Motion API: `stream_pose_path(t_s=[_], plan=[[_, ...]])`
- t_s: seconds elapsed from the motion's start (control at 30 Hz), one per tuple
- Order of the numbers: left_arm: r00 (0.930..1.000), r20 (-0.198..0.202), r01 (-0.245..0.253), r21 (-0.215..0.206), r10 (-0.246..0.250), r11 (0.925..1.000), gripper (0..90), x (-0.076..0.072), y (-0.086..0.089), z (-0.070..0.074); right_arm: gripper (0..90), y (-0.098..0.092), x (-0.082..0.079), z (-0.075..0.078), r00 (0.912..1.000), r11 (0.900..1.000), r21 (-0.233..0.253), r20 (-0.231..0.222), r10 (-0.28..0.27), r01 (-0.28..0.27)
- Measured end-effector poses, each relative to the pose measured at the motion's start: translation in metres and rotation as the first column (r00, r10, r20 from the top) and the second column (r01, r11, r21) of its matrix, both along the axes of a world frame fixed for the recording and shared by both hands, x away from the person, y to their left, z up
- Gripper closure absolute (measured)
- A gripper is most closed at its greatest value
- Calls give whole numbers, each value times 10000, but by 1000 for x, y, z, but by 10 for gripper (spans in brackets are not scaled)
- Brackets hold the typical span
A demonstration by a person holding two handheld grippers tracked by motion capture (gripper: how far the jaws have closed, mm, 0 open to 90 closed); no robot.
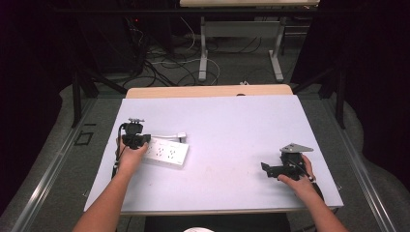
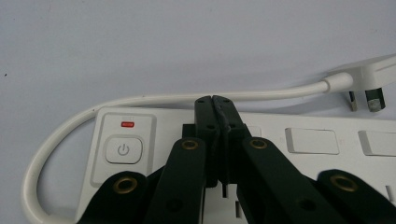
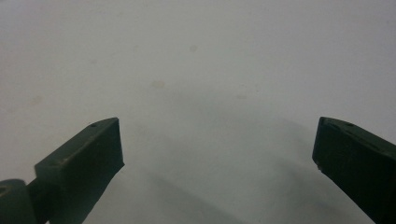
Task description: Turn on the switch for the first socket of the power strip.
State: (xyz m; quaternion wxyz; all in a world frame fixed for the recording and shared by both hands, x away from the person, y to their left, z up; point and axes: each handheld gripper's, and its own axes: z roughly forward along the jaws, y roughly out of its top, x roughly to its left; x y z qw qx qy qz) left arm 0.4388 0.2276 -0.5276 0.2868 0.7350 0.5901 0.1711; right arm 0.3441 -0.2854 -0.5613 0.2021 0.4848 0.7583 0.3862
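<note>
A white power strip lies flat on the left part of the table, its white cable curling behind it to a plug. My left gripper is over the strip's left end. In the left gripper view my left gripper is shut, jaws pressed together above the power strip, right of its power button and red light. The plug lies at the upper right. My right gripper rests near the table's right front. There my right gripper is open over bare tabletop.
The white-topped table has a wooden strip at its far edge. Behind it on the floor stand a desk frame and tangled cables. Dark curtains hang on both sides.
</note>
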Motion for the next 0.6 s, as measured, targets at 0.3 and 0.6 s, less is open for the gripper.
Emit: stream_pose_path(t_s=[0.3,0.6], plan=[[10000,18,-5,-161,5,9999,873,-7,-1,3,10,-3,1,-1,9999,9999,67,-65,-131,131],[9994,299,205,-329,-195,9992,803,-13,-2,8,10,-4,3,-2,9999,9999,136,-135,-103,105]])
